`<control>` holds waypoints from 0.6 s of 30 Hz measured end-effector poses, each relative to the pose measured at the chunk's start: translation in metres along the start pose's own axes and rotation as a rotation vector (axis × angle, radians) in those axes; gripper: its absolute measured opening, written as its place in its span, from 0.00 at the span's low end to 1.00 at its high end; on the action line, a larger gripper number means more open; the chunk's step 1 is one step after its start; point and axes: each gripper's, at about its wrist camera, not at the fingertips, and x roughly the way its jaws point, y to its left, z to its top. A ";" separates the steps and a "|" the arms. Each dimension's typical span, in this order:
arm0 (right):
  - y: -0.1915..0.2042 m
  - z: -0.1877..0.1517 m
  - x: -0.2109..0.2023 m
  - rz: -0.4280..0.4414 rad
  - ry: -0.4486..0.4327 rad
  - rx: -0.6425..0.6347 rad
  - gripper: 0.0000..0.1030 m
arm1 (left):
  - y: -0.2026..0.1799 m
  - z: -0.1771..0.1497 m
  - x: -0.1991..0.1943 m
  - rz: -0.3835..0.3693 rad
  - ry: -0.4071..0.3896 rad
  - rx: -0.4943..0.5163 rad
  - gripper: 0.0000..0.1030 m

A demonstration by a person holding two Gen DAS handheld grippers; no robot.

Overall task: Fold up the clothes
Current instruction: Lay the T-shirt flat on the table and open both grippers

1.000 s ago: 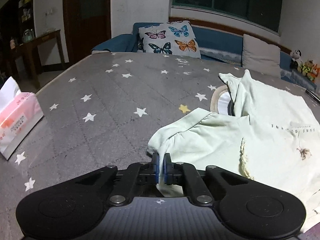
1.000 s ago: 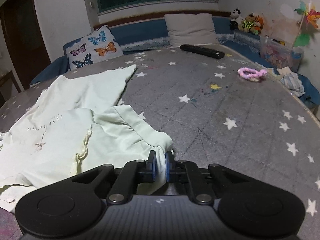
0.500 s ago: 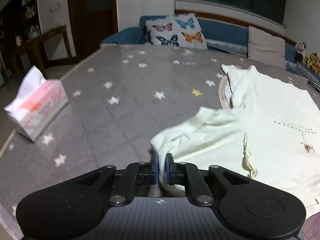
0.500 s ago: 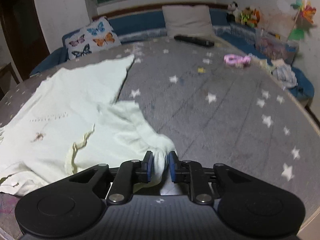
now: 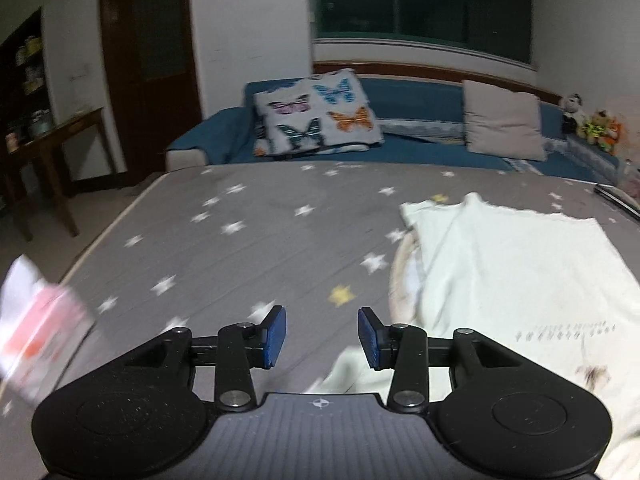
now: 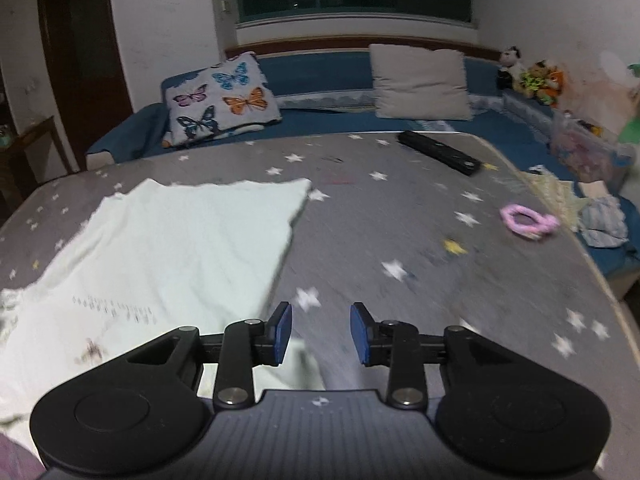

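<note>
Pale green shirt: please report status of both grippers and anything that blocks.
Left gripper open, empty. Right gripper open, empty. Pale green shirt flat on star-print mat. Nothing in the way.

walls white | window (image 5: 420, 0) dark | sofa (image 5: 420, 148) blue | door (image 5: 148, 60) brown

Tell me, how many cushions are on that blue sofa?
2: a butterfly cushion toward the sofa's left end, and a plain beige cushion further right. Others could sit outside the frame.

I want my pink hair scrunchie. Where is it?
In the right wrist view, the pink scrunchie lies on the starry bed cover, far right, near the edge.
</note>
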 end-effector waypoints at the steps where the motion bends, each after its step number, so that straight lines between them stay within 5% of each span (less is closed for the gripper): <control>1: 0.003 0.006 0.008 0.015 0.005 0.004 0.31 | -0.006 0.007 0.008 -0.013 0.002 0.006 0.41; 18: 0.021 0.081 0.131 0.075 0.062 0.020 0.33 | -0.071 0.086 0.162 -0.132 0.083 0.062 0.42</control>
